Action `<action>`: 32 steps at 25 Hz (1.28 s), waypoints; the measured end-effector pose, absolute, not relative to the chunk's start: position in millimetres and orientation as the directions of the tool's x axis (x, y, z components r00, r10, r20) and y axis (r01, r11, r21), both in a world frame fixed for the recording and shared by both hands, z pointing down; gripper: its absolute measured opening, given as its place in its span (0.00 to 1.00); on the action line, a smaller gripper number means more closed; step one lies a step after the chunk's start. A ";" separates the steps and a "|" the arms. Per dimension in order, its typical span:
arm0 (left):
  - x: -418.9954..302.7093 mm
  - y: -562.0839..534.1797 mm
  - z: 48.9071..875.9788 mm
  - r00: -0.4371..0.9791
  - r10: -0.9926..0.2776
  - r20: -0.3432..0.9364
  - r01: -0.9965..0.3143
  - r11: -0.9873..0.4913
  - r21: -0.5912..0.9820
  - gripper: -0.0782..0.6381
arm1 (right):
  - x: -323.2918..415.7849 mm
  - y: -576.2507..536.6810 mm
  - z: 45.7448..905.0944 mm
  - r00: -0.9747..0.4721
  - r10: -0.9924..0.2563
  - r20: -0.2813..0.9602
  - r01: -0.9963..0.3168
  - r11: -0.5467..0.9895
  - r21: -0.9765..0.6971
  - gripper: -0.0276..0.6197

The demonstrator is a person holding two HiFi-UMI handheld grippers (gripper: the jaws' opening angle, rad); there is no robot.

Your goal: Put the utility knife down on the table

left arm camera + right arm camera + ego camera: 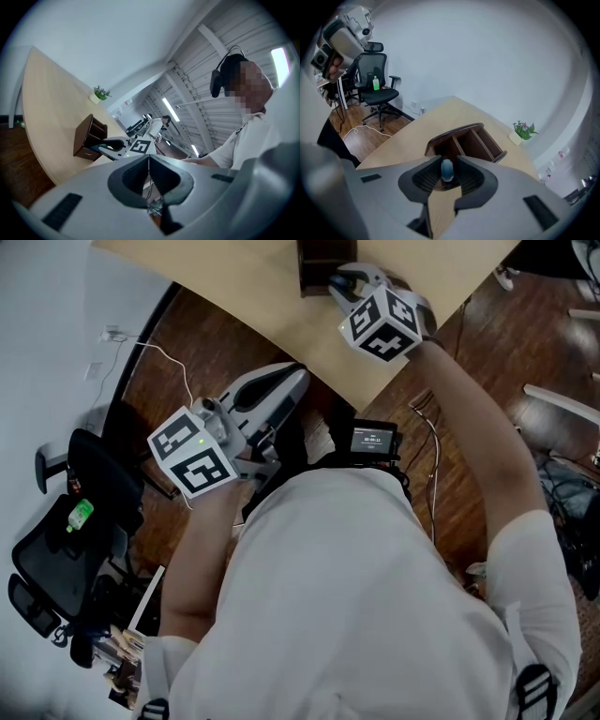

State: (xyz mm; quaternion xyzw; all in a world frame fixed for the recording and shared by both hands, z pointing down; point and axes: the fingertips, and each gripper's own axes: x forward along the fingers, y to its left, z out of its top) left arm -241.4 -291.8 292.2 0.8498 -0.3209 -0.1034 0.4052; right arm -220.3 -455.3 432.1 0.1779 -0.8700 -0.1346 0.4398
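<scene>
The utility knife (446, 169) shows only as a pale blue rounded end between the pads of my right gripper (446, 177), which is shut on it. That gripper (339, 282) hangs over the light wooden table (272, 296), pointing down at the near side of a brown wooden organizer (465, 140). The rest of the knife is hidden by the jaws. My left gripper (296, 373) is off the table, near the person's body, pointing level. Its jaws (149, 161) meet with nothing between them.
The organizer (323, 263) stands on the table just beyond the right gripper, with open compartments. A small potted plant (523, 130) sits further back. An office chair (377, 93) with a green bottle (375, 83) stands on the wooden floor to the left, and cables lie on the floor (155, 352).
</scene>
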 end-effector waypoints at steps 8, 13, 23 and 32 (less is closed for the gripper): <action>-240.7 -293.8 291.0 0.774 -0.628 0.082 -0.465 -0.476 0.747 0.11 | -215.0 -459.7 427.8 -0.559 -0.431 0.708 -0.251 0.902 0.351 0.32; -246.1 -280.6 287.5 0.779 -0.623 0.070 -0.457 -0.488 0.744 0.11 | -217.5 -444.0 419.4 -0.563 -0.443 0.697 -0.267 0.896 0.354 0.32; -250.2 -275.9 278.0 0.782 -0.622 0.048 -0.449 -0.508 0.735 0.11 | -206.7 -426.9 391.7 -0.582 -0.470 0.664 -0.331 0.883 0.334 0.32; -249.4 -276.1 272.7 0.784 -0.620 0.033 -0.437 -0.514 0.738 0.11 | -184.4 -407.1 375.5 -0.595 -0.467 0.654 -0.455 0.867 0.205 0.31</action>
